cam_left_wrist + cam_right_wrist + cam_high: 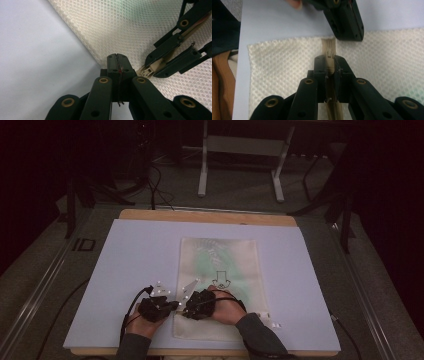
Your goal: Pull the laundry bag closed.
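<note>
A white mesh bag (220, 265) with a green item inside lies flat on a pale blue board (135, 255). Both grippers meet at the bag's near left edge. My left gripper (175, 305) points right, its jaws shut (117, 62) on the bag's edge (120, 27) beside the zipper's end. My right gripper (184, 309) faces it and is shut (329, 62) on the beige zipper pull (329, 53). That pull (147, 71) also sits between the right gripper's jaws in the left gripper view. In the right gripper view the left gripper (347, 22) rests just past the zipper.
The board lies on a wooden table (207, 216). Bare board spreads to the left and right of the bag. A small white piece (272, 322) lies by the bag's near right corner. A metal frame (202, 170) and cables stand on the floor behind.
</note>
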A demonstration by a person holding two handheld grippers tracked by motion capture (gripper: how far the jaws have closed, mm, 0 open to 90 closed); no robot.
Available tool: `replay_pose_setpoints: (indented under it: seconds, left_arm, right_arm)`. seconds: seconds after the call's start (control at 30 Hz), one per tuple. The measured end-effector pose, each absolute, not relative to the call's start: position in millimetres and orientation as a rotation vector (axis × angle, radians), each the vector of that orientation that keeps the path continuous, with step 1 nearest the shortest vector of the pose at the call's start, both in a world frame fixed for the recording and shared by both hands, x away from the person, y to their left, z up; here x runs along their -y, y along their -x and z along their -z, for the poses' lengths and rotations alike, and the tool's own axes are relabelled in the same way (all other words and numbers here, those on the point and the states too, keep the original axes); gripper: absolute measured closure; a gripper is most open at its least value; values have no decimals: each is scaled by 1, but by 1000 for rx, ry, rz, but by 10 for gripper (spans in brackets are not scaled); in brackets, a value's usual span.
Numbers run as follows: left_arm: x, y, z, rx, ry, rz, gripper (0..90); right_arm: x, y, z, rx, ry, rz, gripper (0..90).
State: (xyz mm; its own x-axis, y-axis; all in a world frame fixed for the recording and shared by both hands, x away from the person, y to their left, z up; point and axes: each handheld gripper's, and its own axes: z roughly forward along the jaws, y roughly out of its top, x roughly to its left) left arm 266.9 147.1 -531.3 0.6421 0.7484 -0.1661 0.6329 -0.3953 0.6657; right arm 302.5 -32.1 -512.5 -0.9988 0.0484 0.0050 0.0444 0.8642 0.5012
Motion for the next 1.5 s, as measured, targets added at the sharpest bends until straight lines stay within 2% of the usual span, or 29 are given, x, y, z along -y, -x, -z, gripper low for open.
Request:
replay_pose_setpoints:
  seconds: [1.5]
  left_arm:
    - [-147,-267,531,-1073,-2142,-211,895]
  right_arm:
    - [56,-292,506,-3002,-41,-667,822]
